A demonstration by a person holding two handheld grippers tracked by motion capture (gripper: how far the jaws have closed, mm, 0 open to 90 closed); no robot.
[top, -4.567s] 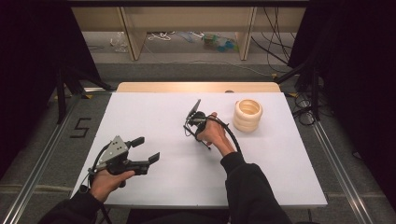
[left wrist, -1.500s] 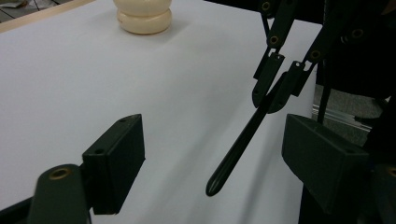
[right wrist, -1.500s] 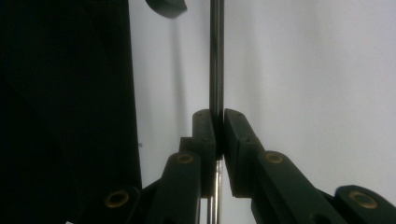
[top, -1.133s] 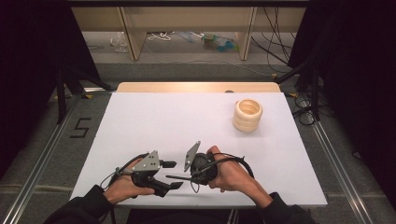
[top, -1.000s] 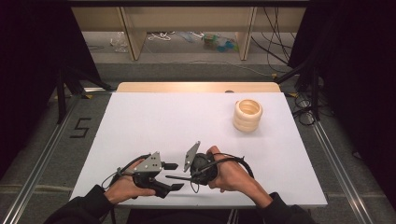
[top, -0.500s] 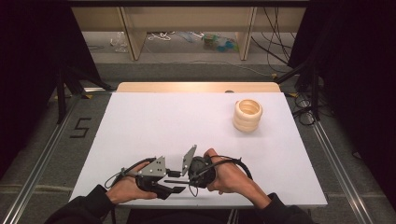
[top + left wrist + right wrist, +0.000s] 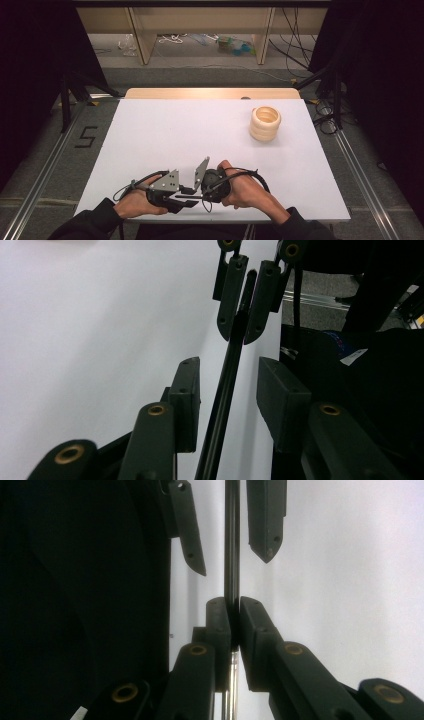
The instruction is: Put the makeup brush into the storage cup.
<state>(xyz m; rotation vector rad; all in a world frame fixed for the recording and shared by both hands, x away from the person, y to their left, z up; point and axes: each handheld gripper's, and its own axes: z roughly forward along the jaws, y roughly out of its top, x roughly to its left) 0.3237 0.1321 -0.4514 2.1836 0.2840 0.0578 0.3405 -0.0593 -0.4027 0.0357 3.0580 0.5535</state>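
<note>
Right gripper (image 7: 235,617): jaws clamped on a thin dark rod (image 7: 231,540), pads pressed flat against it on both sides. The rod runs straight out past the fingertips, away from the camera.

Left gripper (image 7: 227,390): jaws have just been closing, with the same rod (image 7: 225,390) between them. In the left gripper view a gap is visible on each side of the rod, so the pads aren't on it yet: partly open, not gripping. The rod sits nearer the left pad (image 7: 186,390) in that view than the other one.

The two grippers face each other tip to tip. The left gripper view shows the right gripper's jaws (image 7: 247,300) pinched on the far end of the rod. The right gripper view shows the left gripper's jaw tips (image 7: 227,530) straddling the rod farther out, apart from it.

From the high view: left gripper (image 7: 182,192) and right gripper (image 7: 202,192) meet near the front edge of the white table (image 7: 190,130), left of its centre, one hand on each. The rod (image 7: 190,197) lies roughly level between them, just above the tabletop. Each gripper's grey three-cornered plate is tilted up.

Farther out: a cream ribbed ring stack (image 7: 265,123) stands upright at the table's far right, well apart from both grippers.
</note>
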